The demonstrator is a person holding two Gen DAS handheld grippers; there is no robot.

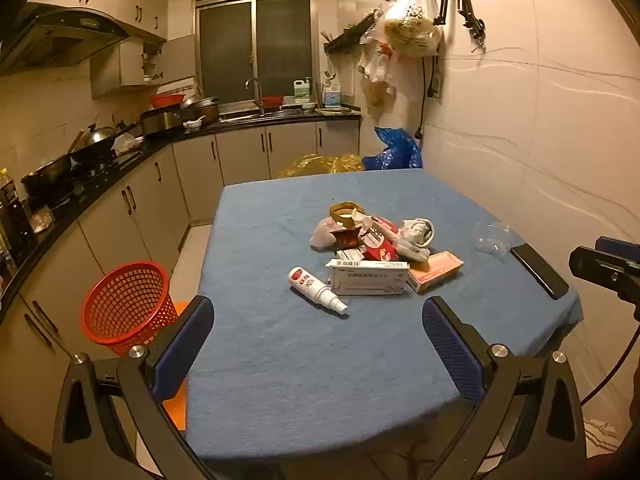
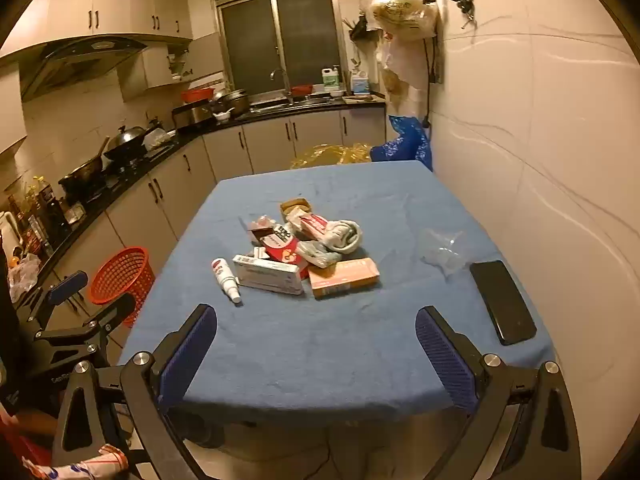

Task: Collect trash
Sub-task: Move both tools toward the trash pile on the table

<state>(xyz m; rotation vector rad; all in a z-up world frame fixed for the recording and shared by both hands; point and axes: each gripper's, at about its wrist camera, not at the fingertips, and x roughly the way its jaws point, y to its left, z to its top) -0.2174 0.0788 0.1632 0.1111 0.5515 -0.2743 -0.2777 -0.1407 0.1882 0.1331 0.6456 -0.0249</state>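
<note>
A pile of trash lies mid-table on the blue cloth: a white spray bottle, a white medicine box, an orange box, a red packet, crumpled wrappers and a brown tape roll. A clear plastic wrapper lies to the right. A red mesh basket stands on the floor left of the table. My left gripper and right gripper are both open and empty, at the table's near edge.
A black phone lies at the table's right edge by the wall. An orange stool stands beside the basket. Kitchen counter with pans runs along the left. Blue and yellow bags sit behind the table.
</note>
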